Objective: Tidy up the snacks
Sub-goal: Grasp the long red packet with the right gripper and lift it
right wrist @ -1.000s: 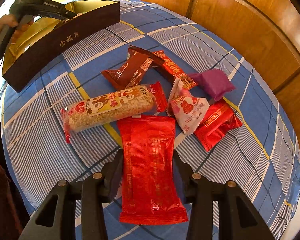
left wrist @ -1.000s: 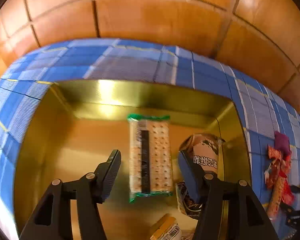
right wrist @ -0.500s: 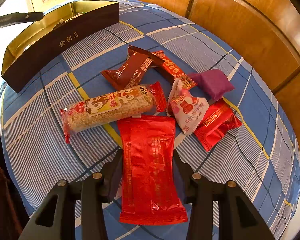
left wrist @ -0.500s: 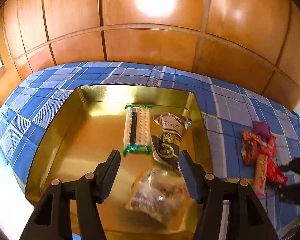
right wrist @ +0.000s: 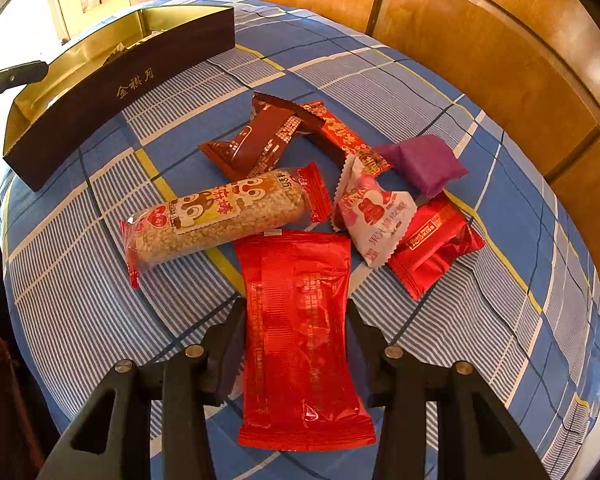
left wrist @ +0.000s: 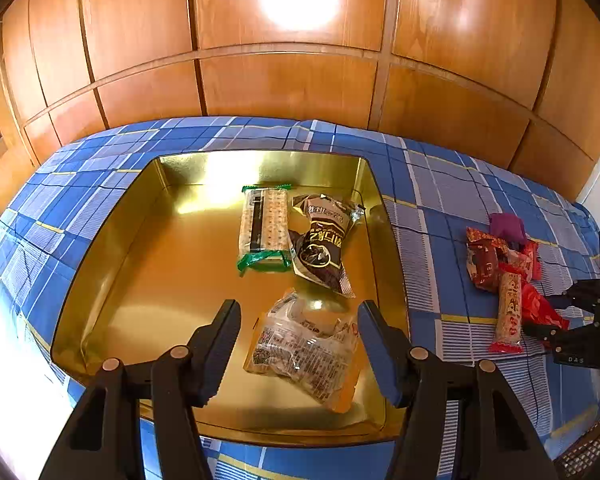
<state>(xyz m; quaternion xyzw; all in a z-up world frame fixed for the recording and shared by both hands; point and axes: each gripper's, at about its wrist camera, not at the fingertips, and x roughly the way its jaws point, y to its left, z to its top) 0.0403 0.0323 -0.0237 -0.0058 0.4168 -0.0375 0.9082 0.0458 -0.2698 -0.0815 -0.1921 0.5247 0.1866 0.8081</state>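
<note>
Snacks lie in two groups on the blue plaid cloth (left wrist: 428,216). Inside the gold-lined box (left wrist: 112,248) rest a green-edged cracker pack (left wrist: 265,227), a dark brown pouch (left wrist: 323,240) touching it, and a clear crinkled bag (left wrist: 304,350). Above that bag the left gripper (left wrist: 298,344) hangs with jaws apart, holding nothing. Well to the side, the right gripper (right wrist: 296,344) clamps a flat red packet (right wrist: 300,332), near a grain bar (right wrist: 220,218), a white-pink pack (right wrist: 374,216) and a purple pouch (right wrist: 422,164).
</note>
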